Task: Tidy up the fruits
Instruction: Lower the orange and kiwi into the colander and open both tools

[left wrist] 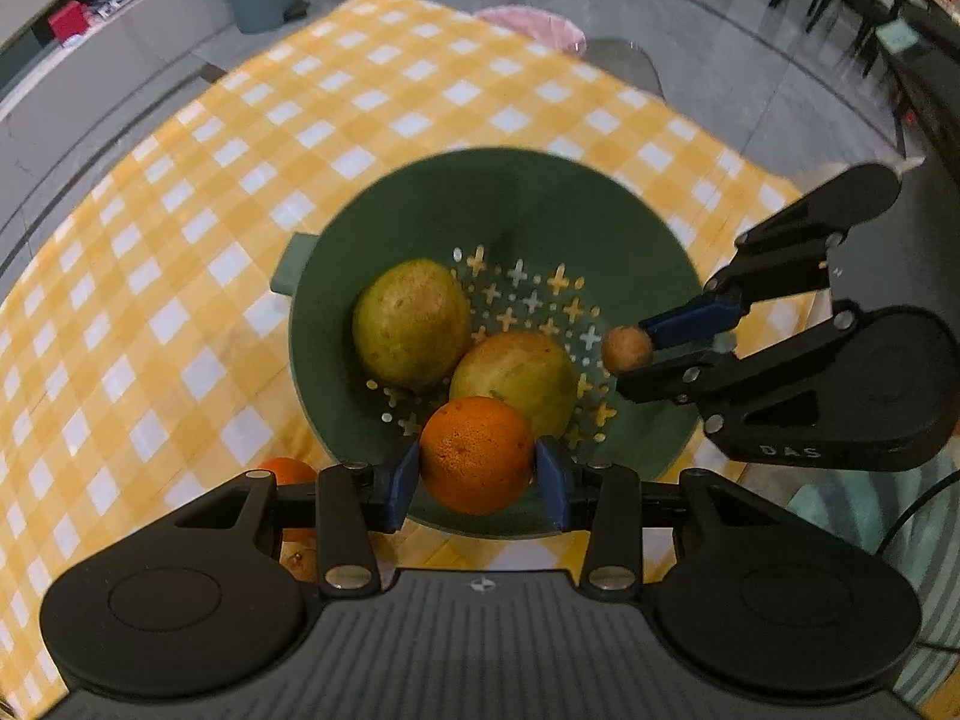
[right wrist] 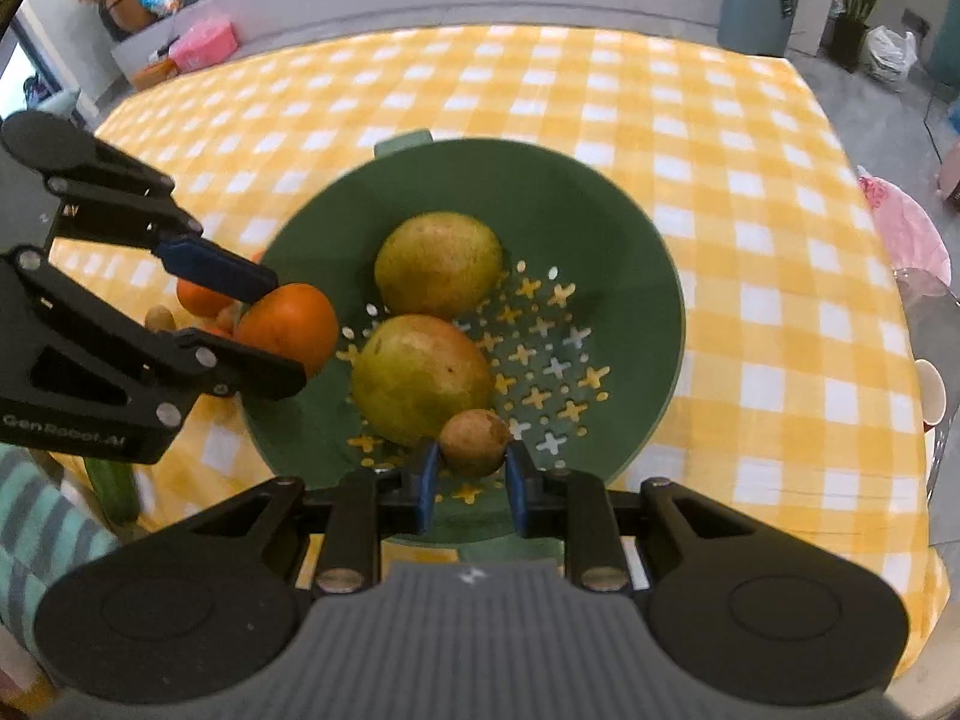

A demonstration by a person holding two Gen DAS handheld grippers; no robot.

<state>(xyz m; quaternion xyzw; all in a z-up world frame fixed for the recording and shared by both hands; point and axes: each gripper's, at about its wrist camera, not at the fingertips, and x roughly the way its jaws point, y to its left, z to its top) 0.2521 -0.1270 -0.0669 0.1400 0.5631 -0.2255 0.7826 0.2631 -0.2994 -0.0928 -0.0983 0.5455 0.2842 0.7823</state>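
Table under yellow checked cloth (right wrist: 720, 138); green colander (right wrist: 600, 210) sits near the edge closest to the person, its small handle toward the far side. Inside it, two large green-yellow fruits (right wrist: 438, 264) lie touching, on and beside the perforated bottom. Left gripper (left wrist: 477, 465) is clenched on an orange (left wrist: 477, 453), blue pads pressing both flanks, held above the colander's near rim and not yet down among the others. Right gripper (right wrist: 471, 462) is clenched on a small brown round fruit (right wrist: 474, 441), likewise poised over the colander, close to the nearer green fruit; whether it touches is unclear. Both carried fruits appear airborne, not resting. Outside the colander, on the cloth off its left side: another orange (right wrist: 201, 300), partly hidden behind the left gripper, and at least two small brown fruits (right wrist: 159, 318) beside it. A green, cucumber-like thing (right wrist: 114, 489) lies at the table's near-left edge. Judgement: task roughly midway. Two fruits placed, two about to be dropped, and a few left on the cloth to gather. Both releases look straightforward, the bowl being wide and deep.
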